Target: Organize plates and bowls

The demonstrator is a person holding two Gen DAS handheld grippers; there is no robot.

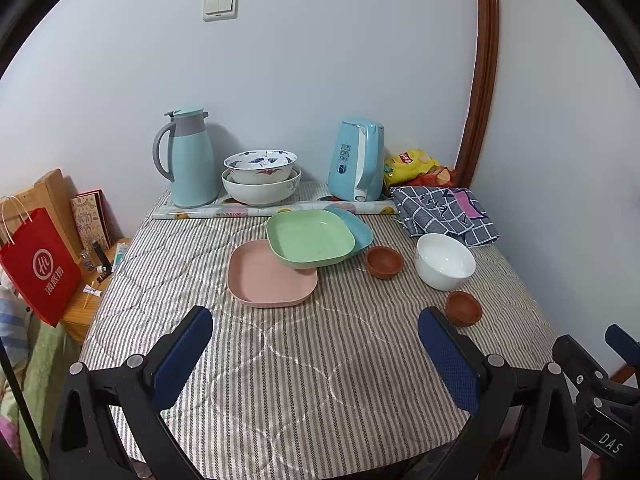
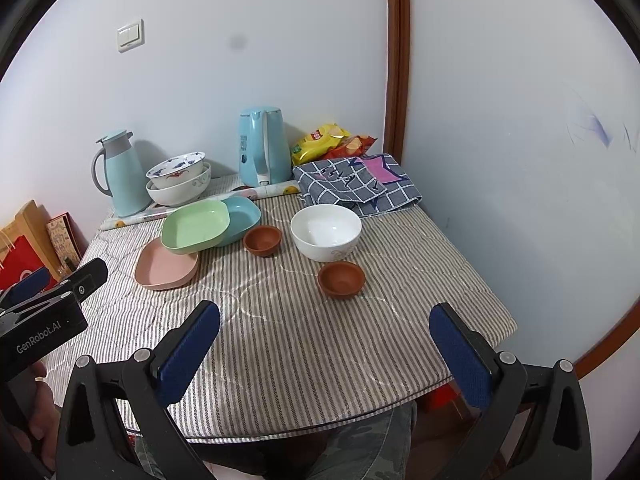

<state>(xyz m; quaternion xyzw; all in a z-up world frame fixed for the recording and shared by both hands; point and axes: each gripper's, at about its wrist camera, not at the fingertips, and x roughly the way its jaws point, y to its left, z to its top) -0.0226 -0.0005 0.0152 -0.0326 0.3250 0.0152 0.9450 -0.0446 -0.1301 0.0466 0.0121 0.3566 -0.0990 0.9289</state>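
Jaws spread wide on both the left gripper (image 1: 316, 360) and the right gripper (image 2: 325, 354), pinching nothing, hovering over the near edge of the striped tablecloth (image 1: 304, 380).

Toward the middle-far part of the table, three square plates in a loose overlap: pink plate (image 1: 264, 280) nearest and lowest, green plate (image 1: 310, 238) tilted with its near edge on the pink one, blue plate (image 1: 358, 228) just behind and partly under the green. Probably light plastic or wheat-straw ware — stiff, not brittle, likely slick on the glaze-free rim. Best taken by the raised rim at a free corner, one pad inside and one outside.

Right of the plates, a white bowl (image 2: 326, 232) between two small brown bowls (image 2: 262, 240) (image 2: 341, 279), all apart from one another. White bowl probably ceramic — heavier, fragile, smooth; rim pinch needed, set down softly. Brown ones likely clay, light, chip-prone.

Far back against the wall, two patterned bowls (image 1: 260, 176) already nested, flanked by a thermos jug (image 1: 188, 156) and a kettle (image 1: 356, 160) — tight quarters there.
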